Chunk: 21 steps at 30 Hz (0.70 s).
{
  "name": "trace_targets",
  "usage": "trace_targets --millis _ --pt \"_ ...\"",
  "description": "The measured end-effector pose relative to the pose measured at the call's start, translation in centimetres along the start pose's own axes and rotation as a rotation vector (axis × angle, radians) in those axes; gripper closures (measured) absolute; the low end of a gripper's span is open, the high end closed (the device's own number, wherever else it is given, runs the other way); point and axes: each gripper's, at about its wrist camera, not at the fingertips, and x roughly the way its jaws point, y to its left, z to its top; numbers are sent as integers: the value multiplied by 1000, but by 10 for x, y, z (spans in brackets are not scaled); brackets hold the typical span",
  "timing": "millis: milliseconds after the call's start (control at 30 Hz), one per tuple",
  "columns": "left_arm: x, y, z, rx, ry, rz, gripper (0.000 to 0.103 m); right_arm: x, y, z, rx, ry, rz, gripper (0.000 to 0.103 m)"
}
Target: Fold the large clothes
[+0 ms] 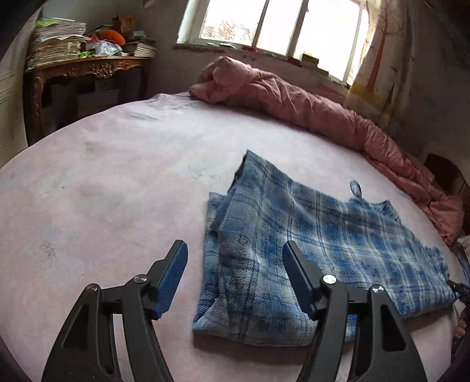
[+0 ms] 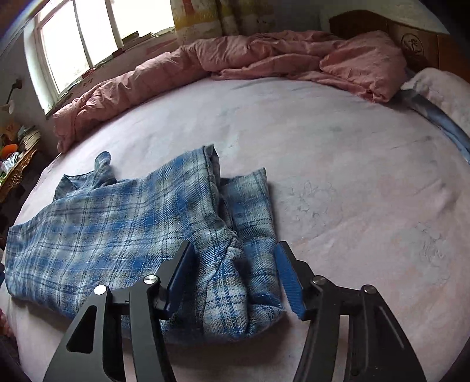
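Note:
A blue and white plaid shirt [image 1: 317, 246] lies partly folded on the pink bed sheet [image 1: 102, 191], its sleeves turned in over the body. My left gripper [image 1: 235, 252] is open and hovers over the shirt's near left edge, holding nothing. In the right wrist view the same shirt [image 2: 117, 229] lies to the left, with a bunched fold at its right end. My right gripper [image 2: 235, 255] is open and its jaws straddle that bunched fold without closing on it.
A crumpled pink duvet [image 1: 293, 100] lies along the far side of the bed and also shows in the right wrist view [image 2: 264, 55]. A carved wooden table [image 1: 88, 70] stacked with papers stands at the far left. A window [image 1: 279, 26] is behind.

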Motion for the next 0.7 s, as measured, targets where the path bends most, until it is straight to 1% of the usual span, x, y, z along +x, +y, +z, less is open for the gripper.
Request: trace_targets --millis 33,67,100,133,167,200,267,300,367,433,467,500,567,600,700 --pt "8 -2 -2 20 37 -19 51 1 0 -1 9 0 2 44" --pt "13 -6 -4 40 69 -33 81 1 0 -1 12 -4 2 50" --pt "13 -11 -6 64 78 -41 98 -1 1 -2 14 -15 10 71" --pt "7 -15 -8 86 59 -44 98 -4 1 -3 18 -32 26 84" --pt "-4 -18 -9 98 15 -20 99 -9 0 -3 23 -57 42 92" --pt "-18 -18 -10 91 -31 -18 99 -13 -1 -3 26 -75 55 94" --pt "-31 -8 -10 22 -62 -64 99 -20 -8 -2 63 -89 92 95" --pt "-30 -4 -11 12 -49 -72 98 -22 -14 -1 101 -89 119 95" --pt "-19 5 -14 -13 22 -72 98 -21 -18 -2 122 -84 134 95" --pt "-5 10 -17 -43 103 -69 98 -17 -12 -2 91 -72 93 95" --pt "-1 11 -18 -47 128 -63 97 -14 -8 -3 75 -64 70 95" --pt "1 10 -18 -43 140 -50 96 -9 -3 -4 57 -51 46 95" --pt "3 4 -20 -15 146 -6 95 -4 0 -6 43 -32 28 94" --pt "5 0 -21 9 147 20 93 -2 1 -6 42 -28 21 94" --pt "2 -17 -25 96 107 98 89 -3 1 -6 43 -32 10 91"
